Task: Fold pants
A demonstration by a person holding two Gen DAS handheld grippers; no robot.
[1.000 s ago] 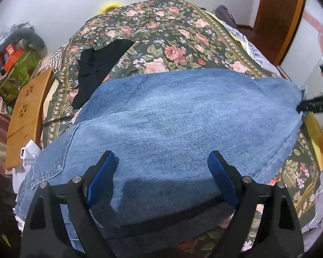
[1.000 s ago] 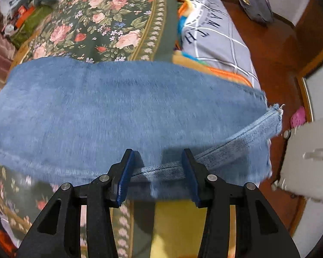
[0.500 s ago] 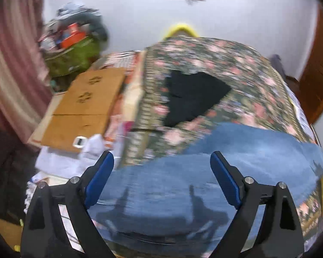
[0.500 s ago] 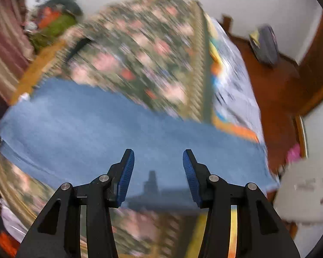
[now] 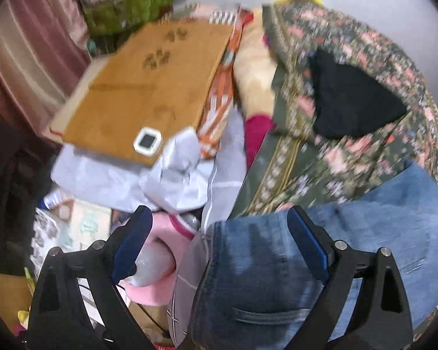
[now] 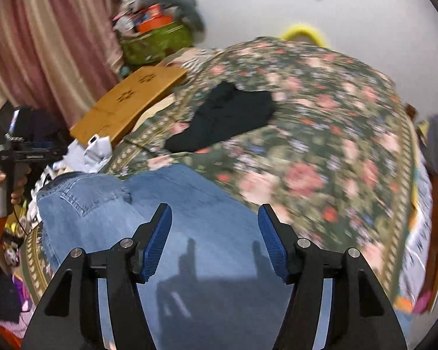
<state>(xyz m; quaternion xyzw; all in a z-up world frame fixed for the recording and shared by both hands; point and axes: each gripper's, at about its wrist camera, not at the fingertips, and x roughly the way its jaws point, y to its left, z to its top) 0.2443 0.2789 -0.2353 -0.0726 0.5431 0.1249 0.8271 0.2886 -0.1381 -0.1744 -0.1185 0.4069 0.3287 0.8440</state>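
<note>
We see our left gripper [image 5: 219, 242] held above the waist end of the jeans [image 5: 350, 233], its blue-padded fingers [image 5: 305, 242] spread wide with nothing between them; it leans out over the bed's left edge, so one finger hangs over the clutter below and the other over denim. From the right wrist view, our left hand [image 6: 3, 183] shows at the far left, wrapped around that tool's grey handle, with an orange sleeve at the frame edge. Our right gripper [image 6: 214, 233] hovers over the middle of the jeans [image 6: 189, 218], its jaws also parted and empty, and its shadow falls on the denim just below the fingers.

The jeans lie folded across the near part of the floral bedspread [image 6: 321, 134], a back pocket visible toward the left end. A black garment [image 6: 227, 116] lies further up the bedspread, well apart from the denim. Left of the bed sits a wooden folding table [image 5: 149, 87] with a small white-framed device [image 5: 147, 143] near its corner, and white cloth [image 5: 131, 178] is heaped beneath it. Striped pink curtains [image 6: 43, 43] hang at the left, a green bag [image 6: 154, 40] piled with things stands by the white wall [image 6: 350, 5].

Both views are smeared by motion, so floral detail is soft. The near end of the jeans is cut off behind the gripper bodies, and the pink and grey items under the left gripper are hard to identify.
</note>
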